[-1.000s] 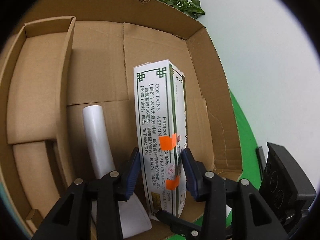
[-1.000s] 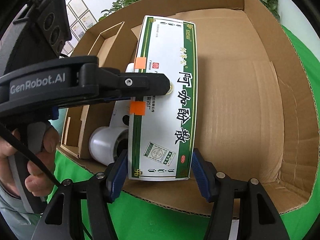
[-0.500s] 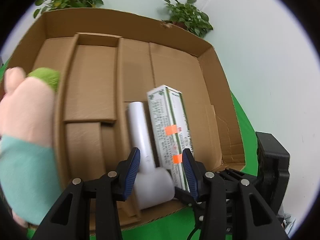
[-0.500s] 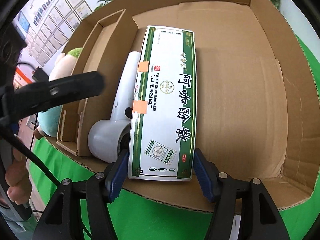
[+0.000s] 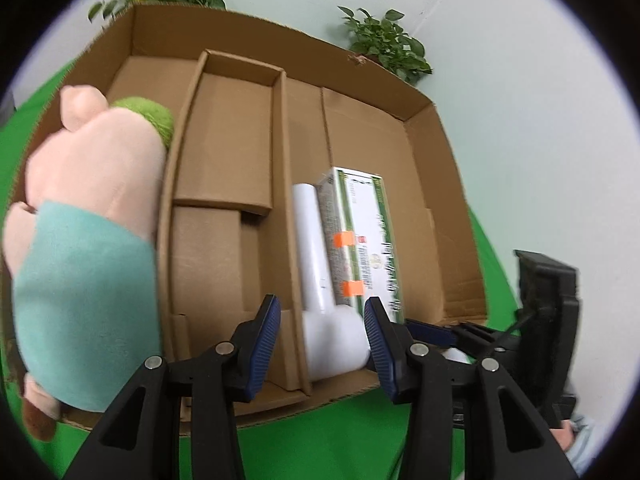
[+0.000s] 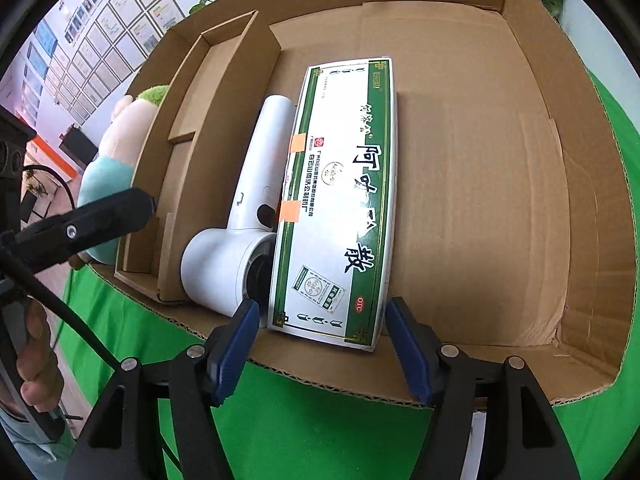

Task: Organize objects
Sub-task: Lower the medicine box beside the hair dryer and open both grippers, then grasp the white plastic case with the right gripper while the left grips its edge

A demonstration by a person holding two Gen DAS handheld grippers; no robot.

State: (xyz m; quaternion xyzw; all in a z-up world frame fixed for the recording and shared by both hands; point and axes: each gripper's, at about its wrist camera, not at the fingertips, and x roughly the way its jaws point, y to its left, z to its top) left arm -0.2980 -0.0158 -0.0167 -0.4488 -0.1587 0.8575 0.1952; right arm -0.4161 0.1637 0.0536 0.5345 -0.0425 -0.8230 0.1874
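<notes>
A green and white medicine box [image 6: 340, 200] lies flat on the floor of a cardboard carton [image 6: 500, 160], close beside a white hair dryer [image 6: 256, 184]. My right gripper [image 6: 320, 344] hangs open just in front of the box's near end, its pads clear of it. In the left wrist view, the medicine box [image 5: 360, 240] and hair dryer [image 5: 312, 248] sit in the carton [image 5: 436, 184]. My left gripper [image 5: 320, 340] is open over the carton's near rim, holding nothing. A pink and teal plush toy [image 5: 80, 240] fills the carton's left section.
Cardboard dividers [image 5: 284, 208] split the carton into narrow sections on the left. It stands on a green tabletop [image 6: 320, 432]. Potted plants [image 5: 384, 44] stand behind it by a pale wall. A person's hand [image 6: 36, 368] holds the left gripper's handle.
The left gripper has let go of the medicine box and drawn back to the left, bringing the plush toy into view. The right jaws have widened off the box and backed away slightly.
</notes>
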